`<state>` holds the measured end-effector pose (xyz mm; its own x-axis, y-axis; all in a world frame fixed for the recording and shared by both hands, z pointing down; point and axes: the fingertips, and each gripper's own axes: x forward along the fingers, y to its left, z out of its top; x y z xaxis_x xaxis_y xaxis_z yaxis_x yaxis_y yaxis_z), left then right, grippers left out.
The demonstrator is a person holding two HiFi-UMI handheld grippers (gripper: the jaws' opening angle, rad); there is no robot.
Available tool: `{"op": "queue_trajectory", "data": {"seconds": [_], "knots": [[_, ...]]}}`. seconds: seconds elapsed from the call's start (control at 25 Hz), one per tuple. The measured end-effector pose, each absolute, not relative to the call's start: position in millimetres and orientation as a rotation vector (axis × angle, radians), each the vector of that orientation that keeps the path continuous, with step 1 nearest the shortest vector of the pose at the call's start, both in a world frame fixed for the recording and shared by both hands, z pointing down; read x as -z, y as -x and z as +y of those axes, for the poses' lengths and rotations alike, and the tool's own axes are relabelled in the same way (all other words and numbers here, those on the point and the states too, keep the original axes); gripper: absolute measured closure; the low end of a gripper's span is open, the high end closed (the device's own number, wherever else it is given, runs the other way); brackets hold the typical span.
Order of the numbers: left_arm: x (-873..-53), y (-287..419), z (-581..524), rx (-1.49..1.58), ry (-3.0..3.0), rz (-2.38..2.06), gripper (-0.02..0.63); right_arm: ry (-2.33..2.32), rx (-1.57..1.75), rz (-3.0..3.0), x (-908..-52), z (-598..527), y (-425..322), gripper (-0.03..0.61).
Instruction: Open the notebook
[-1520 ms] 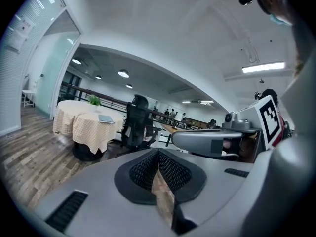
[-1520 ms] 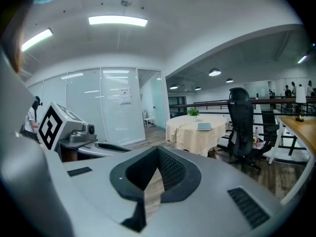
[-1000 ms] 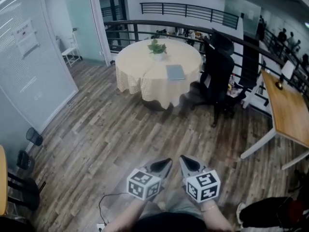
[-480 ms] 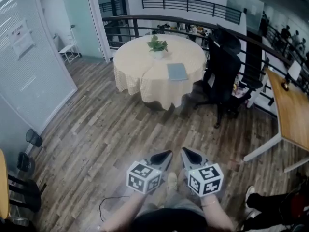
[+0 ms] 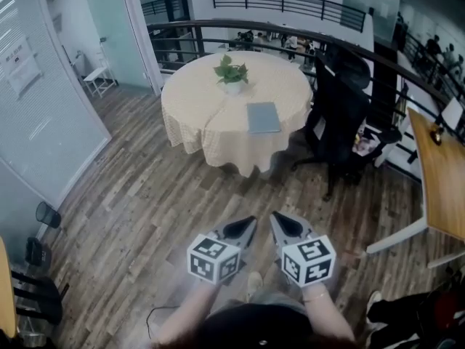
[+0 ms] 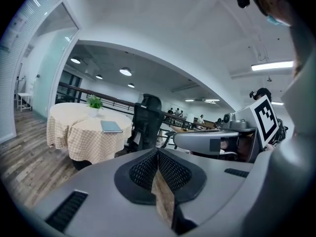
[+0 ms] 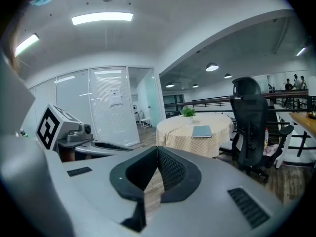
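In the upper middle of the head view, the closed grey-blue notebook (image 5: 263, 117) lies flat on the round worktop (image 5: 200, 107), which has a pale checked cloth. It sits to the lower right of a small potted plant (image 5: 231, 73). A black office chair (image 5: 341, 111) stands just beside the worktop's right edge. Low in the frame, over the wooden floor (image 5: 138, 195) and well apart from the notebook, the left fingers (image 5: 240, 231) and right fingers (image 5: 288, 227) are each pressed together, gripping nothing.
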<state>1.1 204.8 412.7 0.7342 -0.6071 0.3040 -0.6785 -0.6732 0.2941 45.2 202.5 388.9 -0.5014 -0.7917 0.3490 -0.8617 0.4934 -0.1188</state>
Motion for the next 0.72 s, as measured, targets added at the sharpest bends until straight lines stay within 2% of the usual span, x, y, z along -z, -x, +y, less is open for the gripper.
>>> {"op": "queue_trajectory", "data": {"seconds": [0.72], "knots": [[-422,-37,89,-0.237,-2.507,-1.009,0.598,-1.408,-0.422,-2.515,-393,92,-84,0.566]]}}
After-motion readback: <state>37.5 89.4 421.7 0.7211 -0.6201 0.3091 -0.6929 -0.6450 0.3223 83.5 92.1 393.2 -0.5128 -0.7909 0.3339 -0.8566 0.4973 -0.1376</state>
